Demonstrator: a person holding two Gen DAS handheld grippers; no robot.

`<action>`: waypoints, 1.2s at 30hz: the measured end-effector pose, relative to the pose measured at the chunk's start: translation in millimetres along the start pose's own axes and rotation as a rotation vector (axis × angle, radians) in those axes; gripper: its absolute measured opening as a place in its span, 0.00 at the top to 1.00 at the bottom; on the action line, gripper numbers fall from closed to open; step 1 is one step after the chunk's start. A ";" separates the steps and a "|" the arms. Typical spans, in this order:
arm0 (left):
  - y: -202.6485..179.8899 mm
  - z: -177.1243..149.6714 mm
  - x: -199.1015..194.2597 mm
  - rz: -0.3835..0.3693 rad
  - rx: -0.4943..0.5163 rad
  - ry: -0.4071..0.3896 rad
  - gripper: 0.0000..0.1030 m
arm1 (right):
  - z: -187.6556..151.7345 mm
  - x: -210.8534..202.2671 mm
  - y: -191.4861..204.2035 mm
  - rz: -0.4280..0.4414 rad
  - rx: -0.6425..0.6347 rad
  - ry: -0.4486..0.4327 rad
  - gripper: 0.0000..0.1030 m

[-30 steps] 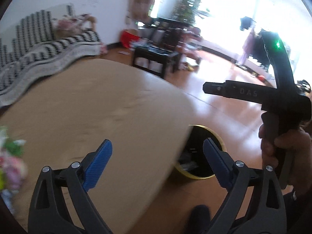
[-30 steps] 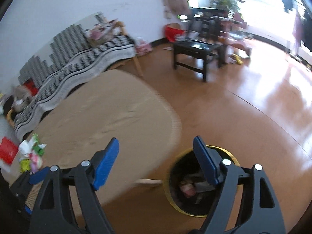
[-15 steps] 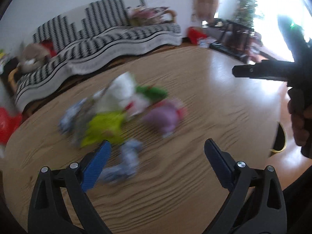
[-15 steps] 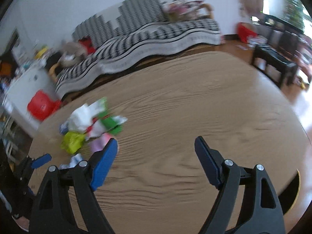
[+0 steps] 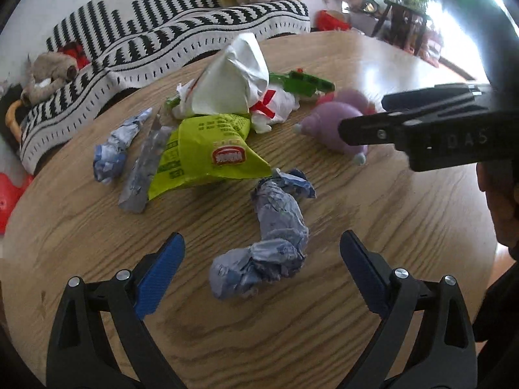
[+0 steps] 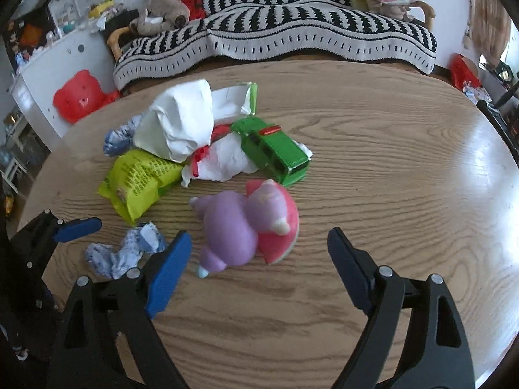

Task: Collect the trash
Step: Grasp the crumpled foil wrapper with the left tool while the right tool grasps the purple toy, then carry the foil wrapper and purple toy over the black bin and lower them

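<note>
On the right gripper [image 5: 431, 133] body, embossed letters read "DAS".

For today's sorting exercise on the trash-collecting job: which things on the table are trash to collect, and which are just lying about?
Trash to collect:
crumpled blue wrapper
second crumpled blue wrapper
silver wrapper
yellow-green snack bag
white paper bag
crumpled white tissue

Just lying about:
green toy car
purple and pink plush toy
striped sofa
</note>
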State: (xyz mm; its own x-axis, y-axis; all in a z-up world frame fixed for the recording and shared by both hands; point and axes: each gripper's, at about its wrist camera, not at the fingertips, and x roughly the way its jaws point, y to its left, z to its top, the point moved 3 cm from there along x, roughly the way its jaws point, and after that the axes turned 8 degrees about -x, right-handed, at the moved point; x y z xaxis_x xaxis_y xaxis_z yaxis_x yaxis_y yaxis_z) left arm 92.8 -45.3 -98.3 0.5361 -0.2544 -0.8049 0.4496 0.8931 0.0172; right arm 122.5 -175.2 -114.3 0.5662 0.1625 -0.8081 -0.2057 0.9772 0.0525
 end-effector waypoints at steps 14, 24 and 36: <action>-7.1 9.5 -1.6 -0.038 -0.063 0.016 0.60 | 3.9 22.5 3.4 -0.018 -0.042 0.032 0.41; -23.8 25.2 -30.0 -0.064 -0.098 -0.025 0.61 | -0.3 -22.2 -21.9 -0.013 -0.002 -0.040 0.43; -89.5 64.3 -43.9 -0.121 -0.081 -0.102 0.62 | -34.7 -105.3 -103.3 -0.077 0.122 -0.118 0.43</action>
State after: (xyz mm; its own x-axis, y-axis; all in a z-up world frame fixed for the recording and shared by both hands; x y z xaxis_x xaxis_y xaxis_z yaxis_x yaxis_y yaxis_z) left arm 75.0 -138.0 -26.3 0.5529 -0.3946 -0.7339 0.4582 0.8796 -0.1278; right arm 56.4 -298.0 -55.1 0.6676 0.0941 -0.7386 -0.0633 0.9956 0.0695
